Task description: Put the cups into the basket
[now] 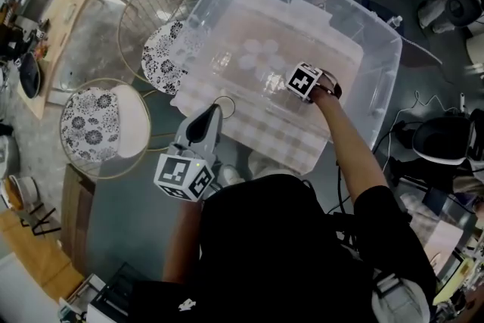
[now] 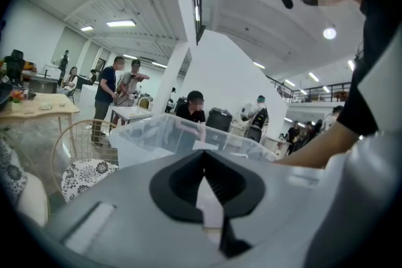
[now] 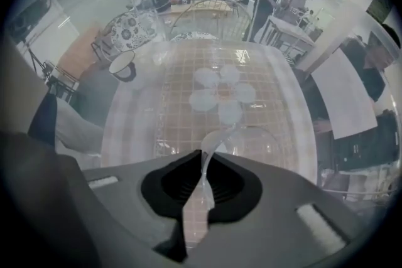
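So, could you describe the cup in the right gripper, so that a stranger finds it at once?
Find the big clear plastic bin in front of the person. Inside it, the right gripper pinches the rim of one clear cup. The other cups stand clustered like a flower at the bin's middle, while this one is apart, caught between the jaws.

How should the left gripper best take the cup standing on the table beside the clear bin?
Probably the rim of the cup: its mouth seems to face up, so the left gripper comes from above, one finger inside and one outside, on the side away from the bin wall.
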Demonstrator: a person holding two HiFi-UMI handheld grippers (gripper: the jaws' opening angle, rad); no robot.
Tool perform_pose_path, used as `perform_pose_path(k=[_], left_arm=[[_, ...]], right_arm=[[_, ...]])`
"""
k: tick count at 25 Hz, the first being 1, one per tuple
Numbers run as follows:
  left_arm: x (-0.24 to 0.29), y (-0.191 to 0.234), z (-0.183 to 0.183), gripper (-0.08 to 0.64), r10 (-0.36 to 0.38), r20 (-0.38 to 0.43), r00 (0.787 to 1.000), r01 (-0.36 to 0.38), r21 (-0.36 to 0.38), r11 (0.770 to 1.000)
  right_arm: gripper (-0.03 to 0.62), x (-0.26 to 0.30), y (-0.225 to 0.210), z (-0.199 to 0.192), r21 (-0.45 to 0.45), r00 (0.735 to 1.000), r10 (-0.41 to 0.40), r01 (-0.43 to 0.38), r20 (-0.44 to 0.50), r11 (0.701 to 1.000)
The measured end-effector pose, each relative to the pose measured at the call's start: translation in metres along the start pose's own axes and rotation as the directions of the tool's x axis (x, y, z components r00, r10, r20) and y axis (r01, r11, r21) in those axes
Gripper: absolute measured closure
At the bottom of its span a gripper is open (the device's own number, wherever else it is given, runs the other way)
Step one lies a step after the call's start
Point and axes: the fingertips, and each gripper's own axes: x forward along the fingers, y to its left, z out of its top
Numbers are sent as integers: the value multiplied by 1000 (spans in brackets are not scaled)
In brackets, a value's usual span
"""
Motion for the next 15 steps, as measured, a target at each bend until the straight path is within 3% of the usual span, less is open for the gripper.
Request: perform_pose_path(k=[8,15], left_arm=[[1,1,0,555,3,-1,1000,-3,5,1000],[2,3,2,555,1,1,1000,-1,6,1000]], right_arm=[[561,17,14,-4,-39,999,32,-33,-35,999],[555,20,14,-1,-51,999,15,-17,-33,999]])
